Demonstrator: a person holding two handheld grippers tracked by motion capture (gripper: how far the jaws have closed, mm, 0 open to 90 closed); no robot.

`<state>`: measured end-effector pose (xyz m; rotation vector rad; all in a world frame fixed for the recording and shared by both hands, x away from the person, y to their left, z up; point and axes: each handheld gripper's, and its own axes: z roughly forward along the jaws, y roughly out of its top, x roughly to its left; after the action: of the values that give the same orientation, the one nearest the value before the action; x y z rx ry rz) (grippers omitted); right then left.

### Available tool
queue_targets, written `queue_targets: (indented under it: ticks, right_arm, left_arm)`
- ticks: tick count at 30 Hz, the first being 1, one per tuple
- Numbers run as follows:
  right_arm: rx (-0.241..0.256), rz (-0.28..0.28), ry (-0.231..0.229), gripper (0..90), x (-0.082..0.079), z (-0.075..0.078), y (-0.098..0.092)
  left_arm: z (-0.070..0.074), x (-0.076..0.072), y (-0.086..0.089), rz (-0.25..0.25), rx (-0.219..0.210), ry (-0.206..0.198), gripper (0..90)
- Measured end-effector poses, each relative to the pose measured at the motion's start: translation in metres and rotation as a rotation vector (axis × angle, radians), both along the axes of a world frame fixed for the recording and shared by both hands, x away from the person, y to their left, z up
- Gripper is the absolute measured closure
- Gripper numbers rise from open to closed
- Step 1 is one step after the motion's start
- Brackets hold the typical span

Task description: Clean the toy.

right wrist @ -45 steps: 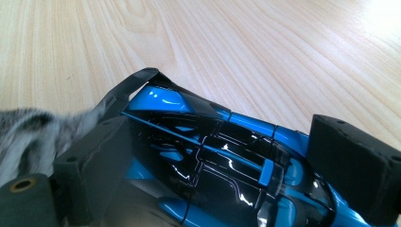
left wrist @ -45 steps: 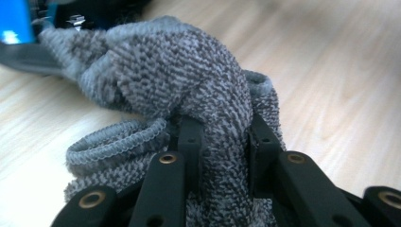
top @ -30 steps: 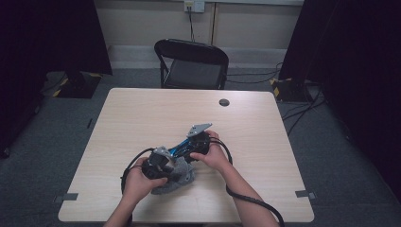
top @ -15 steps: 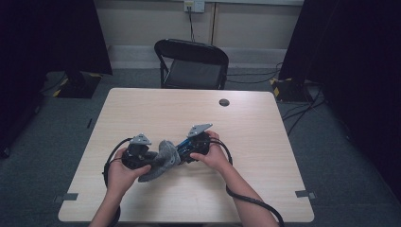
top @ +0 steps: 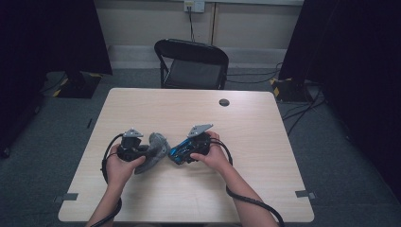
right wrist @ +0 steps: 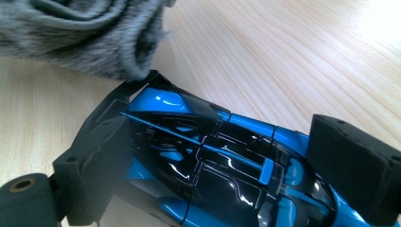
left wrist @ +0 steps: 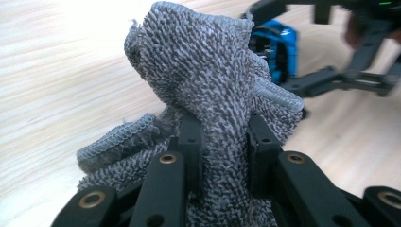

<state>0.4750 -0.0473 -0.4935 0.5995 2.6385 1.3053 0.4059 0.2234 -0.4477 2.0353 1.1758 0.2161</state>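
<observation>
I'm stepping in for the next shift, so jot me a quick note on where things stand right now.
Left tongs: shut on the grey cloth, bunched and lifted off the table.
Right tongs: shut on the blue toy car, held just above the tabletop.
Cloth edge meets the car's end.
Done: both things gripped.
Left: probably wiping the car; how much is wiped I cannot tell.

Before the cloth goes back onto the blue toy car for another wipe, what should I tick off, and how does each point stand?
1. Left tool clamps the grey cloth: ok.
2. Right tool grips the blue toy car on both sides: ok.
3. Cloth reaches the car: ok; its edge lies at the car's tip in the right gripper view.
4. Car rests on the table: cannot tell.
5. Cables clear of the work: ok; they loop behind the hands.
</observation>
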Motion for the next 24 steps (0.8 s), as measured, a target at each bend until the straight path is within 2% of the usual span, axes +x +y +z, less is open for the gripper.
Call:
queue_targets:
  ticks: [4,7,8,9,10,14,16,17,24]
  right_arm:
    - [0.002,-0.002,-0.001,7.4,0.000,0.000,0.000]
    - [-0.002,-0.001,0.002,7.4,0.000,0.000,0.001]
    - [-0.002,-0.001,0.002,7.4,0.000,0.000,0.001]
    - [-0.009,0.000,0.005,7.3,0.000,0.001,0.001]
    - [-0.010,-0.001,0.005,7.4,0.000,0.001,0.001]
    - [-0.012,0.000,0.006,7.4,0.000,0.001,0.002]
    - [-0.011,-0.001,0.005,7.4,0.000,0.001,0.002]
    - [-0.010,-0.001,0.005,7.4,-0.001,0.001,0.002]
    - [-0.014,0.000,0.007,7.3,0.000,0.001,0.002]
  left_arm:
    - [-0.008,0.006,0.005,0.039,0.017,0.007,72.4]
    - [-0.017,0.010,0.006,0.098,0.020,0.034,72.1]
    - [-0.017,0.010,0.006,0.098,0.020,0.034,71.9]
    - [-0.021,0.012,0.005,0.097,0.039,0.047,71.7]
    - [-0.022,0.013,0.003,0.091,0.035,0.053,71.7]
    - [-0.026,0.014,-0.008,0.073,0.062,0.054,71.4]
    - [-0.028,0.015,-0.015,0.056,0.079,0.055,71.3]
    - [-0.029,0.015,-0.020,0.027,0.095,0.056,71.2]
    - [-0.028,0.012,-0.025,0.001,0.089,0.079,71.6]
